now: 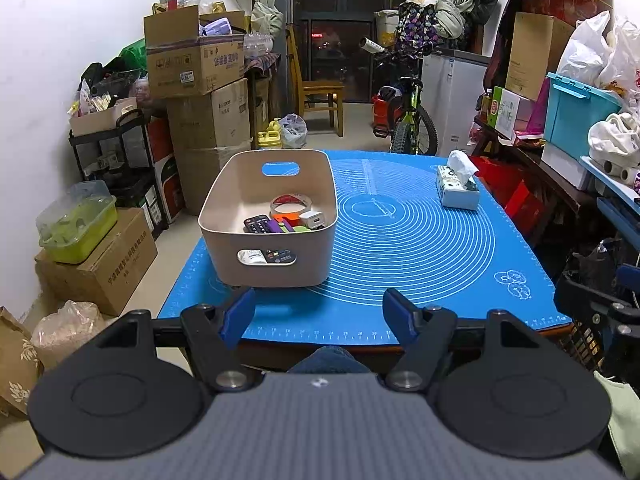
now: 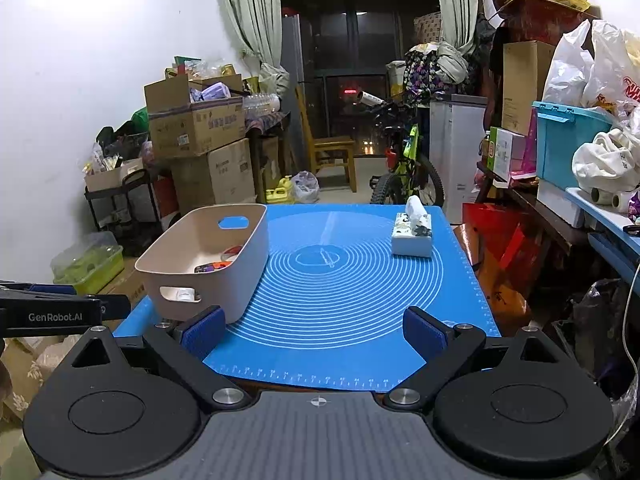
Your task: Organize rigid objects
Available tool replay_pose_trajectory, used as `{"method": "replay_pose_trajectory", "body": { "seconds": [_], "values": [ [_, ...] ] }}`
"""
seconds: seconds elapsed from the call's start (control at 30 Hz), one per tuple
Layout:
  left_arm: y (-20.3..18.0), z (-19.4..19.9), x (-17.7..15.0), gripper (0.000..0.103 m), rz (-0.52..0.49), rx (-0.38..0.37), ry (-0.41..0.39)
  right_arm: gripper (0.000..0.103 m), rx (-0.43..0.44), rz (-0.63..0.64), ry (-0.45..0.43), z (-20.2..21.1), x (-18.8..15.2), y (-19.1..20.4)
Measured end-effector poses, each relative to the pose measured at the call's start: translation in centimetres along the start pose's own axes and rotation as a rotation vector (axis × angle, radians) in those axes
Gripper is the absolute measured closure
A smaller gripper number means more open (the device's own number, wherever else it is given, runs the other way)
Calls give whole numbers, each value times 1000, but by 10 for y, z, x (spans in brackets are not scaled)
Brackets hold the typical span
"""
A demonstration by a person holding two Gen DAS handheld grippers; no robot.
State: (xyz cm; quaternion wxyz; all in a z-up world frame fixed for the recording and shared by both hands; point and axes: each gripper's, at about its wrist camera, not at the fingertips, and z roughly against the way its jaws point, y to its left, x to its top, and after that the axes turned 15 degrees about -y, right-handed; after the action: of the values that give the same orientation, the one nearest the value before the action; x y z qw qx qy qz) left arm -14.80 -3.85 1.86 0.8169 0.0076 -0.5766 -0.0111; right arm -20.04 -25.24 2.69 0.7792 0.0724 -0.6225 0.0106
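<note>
One beige basket stands on the left part of the blue mat covering the worktop. Inside it lie one roll of tape, one white charger, one black remote, plus purple, orange and green pieces too jumbled to count; a second remote shows through the near handle slot. One tissue box sits near the mat's far right edge, well apart from the basket. Both tongs, left and right, hang wide and empty over the near edge.
</note>
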Motion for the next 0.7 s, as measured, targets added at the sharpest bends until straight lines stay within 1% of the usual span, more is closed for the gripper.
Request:
{"method": "replay_pose_trajectory", "body": {
  "seconds": [0.27, 0.7],
  "values": [
    [-1, 0, -2, 32, 0, -3, 9, 8, 2, 8, -4, 2, 0, 1],
    [-2, 2, -3, 32, -4, -7, 1, 8, -7, 3, -10, 3, -2, 3]
  ]
}}
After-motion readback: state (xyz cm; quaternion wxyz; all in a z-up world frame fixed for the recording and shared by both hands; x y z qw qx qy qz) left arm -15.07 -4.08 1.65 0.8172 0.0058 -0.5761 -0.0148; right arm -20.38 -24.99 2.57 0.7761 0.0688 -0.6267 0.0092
